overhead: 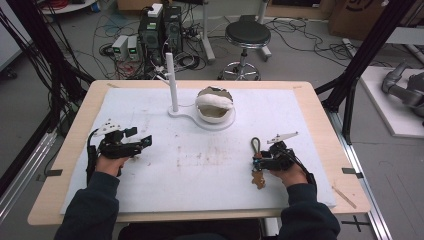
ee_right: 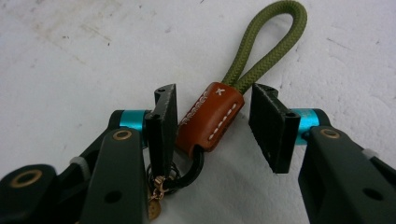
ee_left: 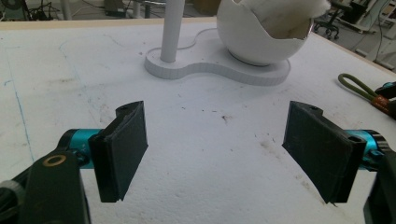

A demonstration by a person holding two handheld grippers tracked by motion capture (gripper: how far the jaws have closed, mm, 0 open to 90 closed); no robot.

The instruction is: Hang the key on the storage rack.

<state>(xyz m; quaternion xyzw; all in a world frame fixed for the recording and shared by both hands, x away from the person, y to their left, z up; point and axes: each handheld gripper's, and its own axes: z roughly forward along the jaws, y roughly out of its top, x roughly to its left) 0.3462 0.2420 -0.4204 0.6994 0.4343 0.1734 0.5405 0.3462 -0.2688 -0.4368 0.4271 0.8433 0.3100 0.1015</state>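
Keychain strap (ee_right: 212, 114) between unclenched right hand-held gripper (ee_right: 215, 126) jaws, lying low, left hand-held gripper (ee_left: 224, 149) released

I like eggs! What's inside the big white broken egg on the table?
The egg shell holds something white and fluffy, like cotton, bulging out of the cracked opening. Anything below the fluff is hidden by it and the shell wall.
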